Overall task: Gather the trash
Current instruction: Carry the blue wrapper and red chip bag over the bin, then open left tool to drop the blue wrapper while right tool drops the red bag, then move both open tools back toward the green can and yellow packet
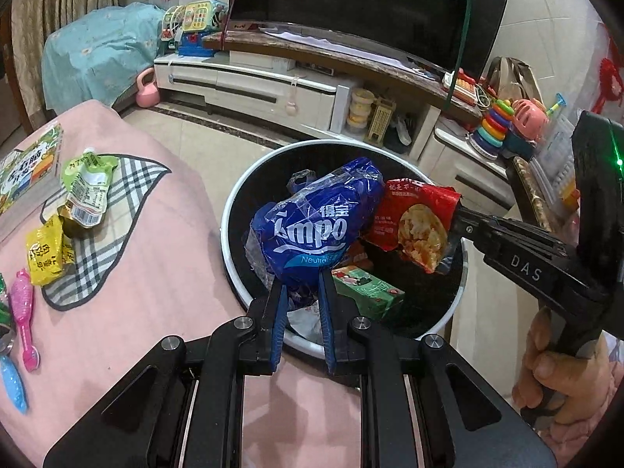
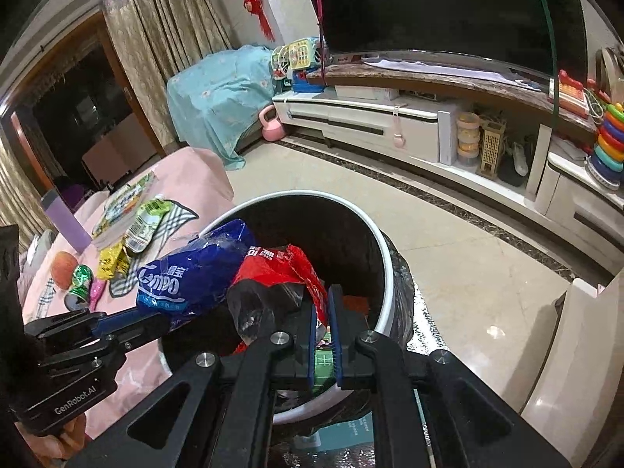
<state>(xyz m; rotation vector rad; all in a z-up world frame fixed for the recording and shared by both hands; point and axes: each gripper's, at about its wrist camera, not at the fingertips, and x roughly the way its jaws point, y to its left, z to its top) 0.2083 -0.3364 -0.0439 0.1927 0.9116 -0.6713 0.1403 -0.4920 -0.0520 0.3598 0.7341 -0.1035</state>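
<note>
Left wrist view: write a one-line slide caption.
Left gripper holds blue tissue wrapper over bin; right gripper holds red snack bag.

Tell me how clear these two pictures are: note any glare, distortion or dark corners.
Left wrist view: sharp; blue tissue wrapper shows glossy highlights; fisheye bends the TV cabinet; corners black. Right wrist view: equally sharp; ceiling light glares off the floor; red snack wrapper well lit; black vignette around the edges.

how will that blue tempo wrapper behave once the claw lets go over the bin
The blue wrapper looks like thin, crinkled film, so probably floppy and very light. Held by the left claw above the bin, it should drop in, though it may drift or snag on the rim.
</note>
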